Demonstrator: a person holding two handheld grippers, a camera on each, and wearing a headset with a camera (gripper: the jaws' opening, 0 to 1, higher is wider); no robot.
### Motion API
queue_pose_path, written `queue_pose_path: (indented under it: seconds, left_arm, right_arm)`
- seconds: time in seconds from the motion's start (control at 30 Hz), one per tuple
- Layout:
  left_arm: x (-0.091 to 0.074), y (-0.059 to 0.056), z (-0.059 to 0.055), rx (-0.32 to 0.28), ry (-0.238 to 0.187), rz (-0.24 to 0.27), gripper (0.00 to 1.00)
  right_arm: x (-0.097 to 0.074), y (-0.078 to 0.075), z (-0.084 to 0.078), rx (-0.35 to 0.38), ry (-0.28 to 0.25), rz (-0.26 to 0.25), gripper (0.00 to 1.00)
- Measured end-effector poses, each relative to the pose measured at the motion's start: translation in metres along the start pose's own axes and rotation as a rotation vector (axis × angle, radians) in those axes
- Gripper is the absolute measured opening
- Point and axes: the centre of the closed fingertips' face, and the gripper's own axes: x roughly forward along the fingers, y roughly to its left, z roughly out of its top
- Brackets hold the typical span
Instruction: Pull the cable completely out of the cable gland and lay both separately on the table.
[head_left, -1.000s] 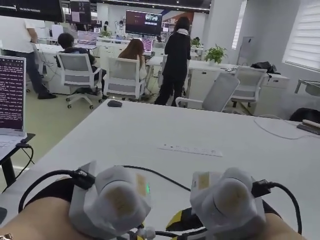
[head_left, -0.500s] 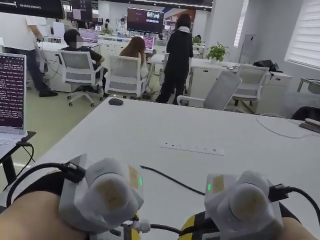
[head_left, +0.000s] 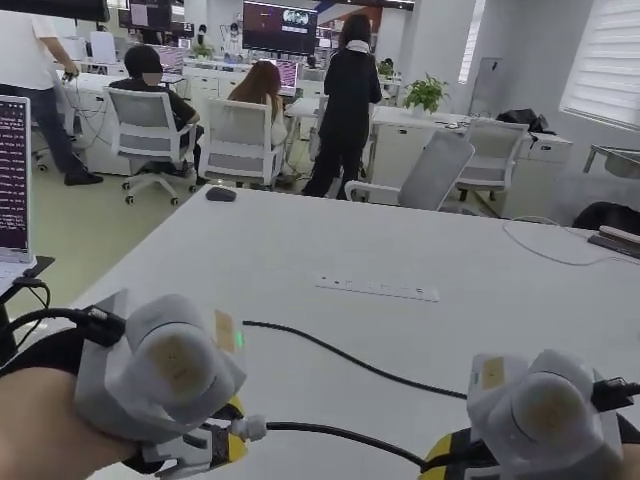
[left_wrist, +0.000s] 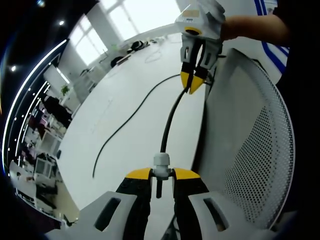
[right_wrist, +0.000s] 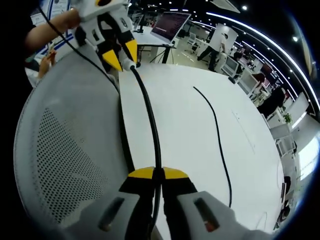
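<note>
Left gripper view: left tongs tight on cable gland, right tongs tight on cable

Open tabletop ahead; cable strung along near edge, mesh chair back close beside.

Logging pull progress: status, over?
Left gripper shut on gland. Right gripper shut on cable. Cable runs between them, end not yet out of gland. Mesh chair back close beside the run.
</note>
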Motion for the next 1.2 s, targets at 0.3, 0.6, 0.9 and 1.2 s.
queue_pose_path:
  seconds: [0.3, 0.6, 0.9, 1.2]
  left_arm:
    - [-0.003, 0.014, -0.009, -0.037, 0.007, 0.029, 0.16]
    - [-0.004, 0.034, -0.019, -0.078, 0.020, 0.058, 0.16]
    - [0.004, 0.043, -0.020, -0.098, 0.009, 0.065, 0.16]
    - [0.004, 0.052, -0.005, -0.112, -0.043, 0.080, 0.17]
  right_arm:
    - [-0.014, -0.022, -0.024, 0.111, 0.017, -0.032, 0.03]
    - [-0.022, -0.050, -0.019, 0.135, -0.014, -0.081, 0.03]
    - [-0.015, -0.079, -0.020, 0.153, 0.003, -0.108, 0.03]
    - [0.015, -0.157, 0.015, 0.249, -0.075, -0.191, 0.03]
